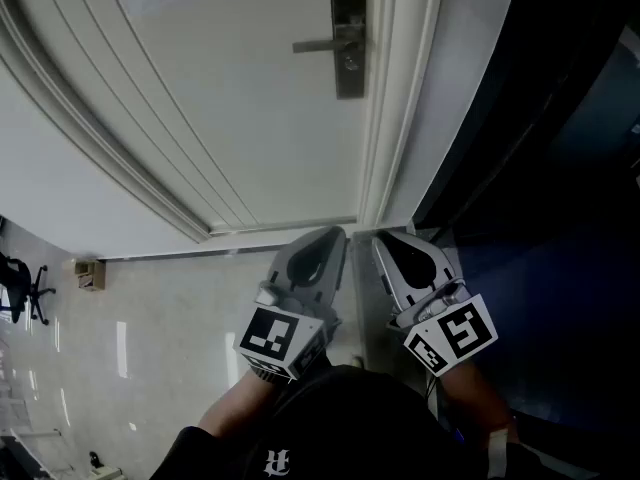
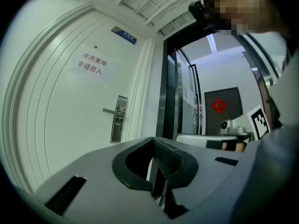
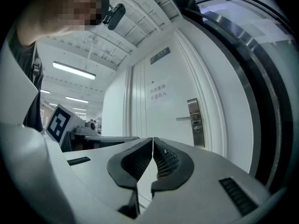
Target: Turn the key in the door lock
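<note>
A white door (image 1: 230,98) carries a steel lock plate (image 1: 347,38) with a lever handle (image 1: 318,45) pointing left. Below the handle sits the lock cylinder (image 1: 349,64); it is too small to tell whether a key is in it. The lock plate (image 2: 119,119) also shows in the left gripper view, and the lock plate (image 3: 195,122) in the right gripper view. My left gripper (image 1: 335,236) and right gripper (image 1: 385,240) are held side by side low near my body, far short of the lock. Both are shut with nothing in them.
A dark glass partition (image 1: 540,118) stands right of the white door frame (image 1: 400,118). The door bears a paper sign (image 2: 91,65) with red characters. On the shiny floor at the left are a small box (image 1: 90,273) and an office chair (image 1: 20,288).
</note>
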Tool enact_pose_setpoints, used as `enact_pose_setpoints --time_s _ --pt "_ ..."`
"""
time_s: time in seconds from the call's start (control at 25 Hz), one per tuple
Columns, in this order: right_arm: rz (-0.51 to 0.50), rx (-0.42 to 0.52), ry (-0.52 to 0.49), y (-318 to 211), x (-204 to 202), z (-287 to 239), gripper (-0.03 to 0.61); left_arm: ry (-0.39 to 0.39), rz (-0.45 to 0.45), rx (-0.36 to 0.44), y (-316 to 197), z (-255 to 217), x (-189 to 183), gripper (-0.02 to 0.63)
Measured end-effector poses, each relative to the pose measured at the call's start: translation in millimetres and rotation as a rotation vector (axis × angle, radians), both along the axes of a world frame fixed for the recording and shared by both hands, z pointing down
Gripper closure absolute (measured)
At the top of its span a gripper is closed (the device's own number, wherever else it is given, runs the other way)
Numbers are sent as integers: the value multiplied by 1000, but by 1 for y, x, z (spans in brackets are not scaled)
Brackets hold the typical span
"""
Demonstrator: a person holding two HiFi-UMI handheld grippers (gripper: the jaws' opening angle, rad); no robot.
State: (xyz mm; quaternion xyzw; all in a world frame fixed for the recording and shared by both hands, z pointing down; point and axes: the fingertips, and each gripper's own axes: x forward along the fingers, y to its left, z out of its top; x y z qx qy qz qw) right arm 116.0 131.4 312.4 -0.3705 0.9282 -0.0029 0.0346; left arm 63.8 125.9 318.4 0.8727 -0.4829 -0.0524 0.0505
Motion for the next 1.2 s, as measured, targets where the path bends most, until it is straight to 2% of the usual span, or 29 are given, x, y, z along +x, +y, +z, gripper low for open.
enact_pose_setpoints --time_s 0.2,0.36,0.6,0.8,0.96,1.08,1.2 --pt "38 32 56 -46 -24 2 561 -11 13 1 -48 0 -24 606" --pt "99 68 107 -102 -40 -1 561 -25 46 10 -96 -6 -40 606" --pt "199 62 143 -186 -57 -4 560 -15 117 -9 -163 -7 -63 606" --pt "246 50 169 -231 -68 2 560 -4 162 -10 -208 -6 -73 606" --pt "323 107 295 -274 -61 6 560 -4 186 -40 -224 2 -71 606" --pt "366 187 442 -312 -58 8 554 -21 163 -60 -238 7 -71 606" --pt "389 261 592 -340 -59 17 493 -31 138 -45 -251 6 -68 606"
